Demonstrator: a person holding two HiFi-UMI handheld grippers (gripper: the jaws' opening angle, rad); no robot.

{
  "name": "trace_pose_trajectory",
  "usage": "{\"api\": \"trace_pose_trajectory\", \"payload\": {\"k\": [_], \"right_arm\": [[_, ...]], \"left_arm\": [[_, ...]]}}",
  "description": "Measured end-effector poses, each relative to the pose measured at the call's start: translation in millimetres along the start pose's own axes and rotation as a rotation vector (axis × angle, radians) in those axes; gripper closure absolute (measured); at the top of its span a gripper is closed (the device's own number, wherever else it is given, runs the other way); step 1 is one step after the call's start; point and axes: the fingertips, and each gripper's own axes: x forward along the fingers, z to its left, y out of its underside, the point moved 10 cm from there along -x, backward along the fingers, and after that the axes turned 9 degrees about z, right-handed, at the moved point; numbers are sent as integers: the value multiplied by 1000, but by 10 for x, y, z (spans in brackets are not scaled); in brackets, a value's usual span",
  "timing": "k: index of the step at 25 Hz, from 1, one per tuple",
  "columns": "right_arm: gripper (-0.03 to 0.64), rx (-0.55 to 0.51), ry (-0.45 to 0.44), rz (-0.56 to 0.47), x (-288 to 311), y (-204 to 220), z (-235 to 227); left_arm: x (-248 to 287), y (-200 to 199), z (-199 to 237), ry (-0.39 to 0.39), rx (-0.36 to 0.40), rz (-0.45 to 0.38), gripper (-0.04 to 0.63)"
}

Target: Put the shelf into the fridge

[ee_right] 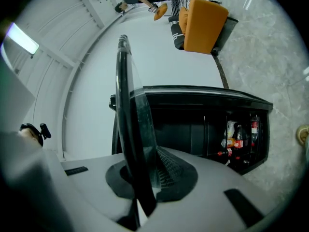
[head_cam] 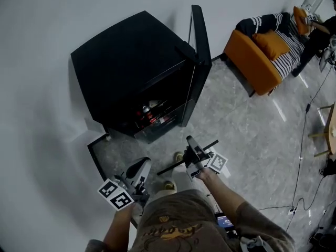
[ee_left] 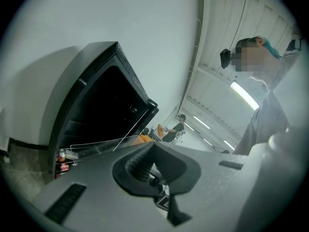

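The black mini fridge (head_cam: 126, 62) stands against the white wall with its door (head_cam: 201, 51) swung open to the right. Bottles (head_cam: 149, 114) fill its lower part behind a clear bin. My right gripper (head_cam: 191, 148) is shut on the shelf (head_cam: 173, 165), a glass panel with a black rim, seen edge-on as a dark bar in front of the fridge. In the right gripper view the shelf (ee_right: 128, 120) stands upright between the pads of the right gripper (ee_right: 145, 178), in front of the fridge (ee_right: 193, 115). My left gripper (head_cam: 140, 167) is lower left, shut and holding nothing (ee_left: 153, 151).
A second black-rimmed panel (head_cam: 94, 156) lies by the wall left of the fridge. An orange sofa (head_cam: 252, 56) with a person on it stands at the back right. Cables (head_cam: 302, 156) run over the grey marble floor at the right.
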Motion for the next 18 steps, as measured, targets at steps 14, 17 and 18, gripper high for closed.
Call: {"api": "trace_pose_trajectory", "payload": {"k": [14, 17, 18], "right_arm": [[588, 69, 47, 23, 392, -139, -734], [588, 92, 58, 32, 457, -139, -868], [588, 101, 62, 30, 479, -137, -905]], "left_arm": [[258, 74, 80, -13, -6, 73, 592], [254, 91, 82, -21, -14, 74, 592], [255, 100, 86, -23, -17, 73, 592]]}}
